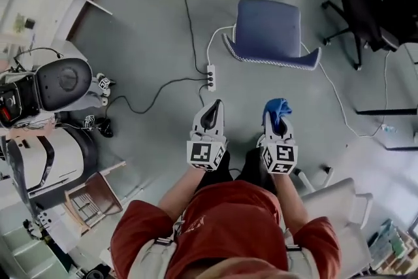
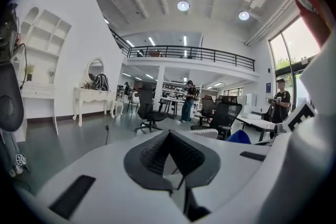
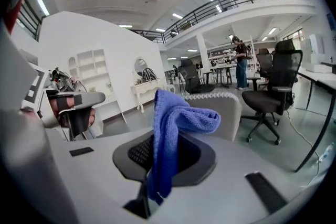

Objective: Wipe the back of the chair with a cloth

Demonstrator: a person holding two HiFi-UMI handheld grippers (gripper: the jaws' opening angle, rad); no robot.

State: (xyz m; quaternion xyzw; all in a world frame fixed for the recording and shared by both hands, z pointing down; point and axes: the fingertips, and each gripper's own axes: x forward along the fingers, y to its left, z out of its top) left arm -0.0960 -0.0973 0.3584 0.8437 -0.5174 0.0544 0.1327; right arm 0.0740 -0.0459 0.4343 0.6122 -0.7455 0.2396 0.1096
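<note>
The chair (image 1: 269,31) with a blue seat and white-stitched backrest stands on the grey floor, ahead of both grippers. A blue cloth (image 1: 277,109) sticks up out of my right gripper (image 1: 277,119), which is shut on it. In the right gripper view the cloth (image 3: 176,128) droops over the jaws, with the chair's grey backrest (image 3: 223,108) just behind it. My left gripper (image 1: 210,117) is level with the right one, shut and empty. Its closed jaws (image 2: 168,157) point toward the chair's backrest (image 2: 206,132); both grippers are short of the chair.
A power strip (image 1: 210,77) and cables lie on the floor left of the chair. Black office chairs (image 1: 364,11) stand at the right. A white seat (image 1: 339,202) is at my lower right; a machine (image 1: 59,85) and a wooden crate (image 1: 93,199) are at the left.
</note>
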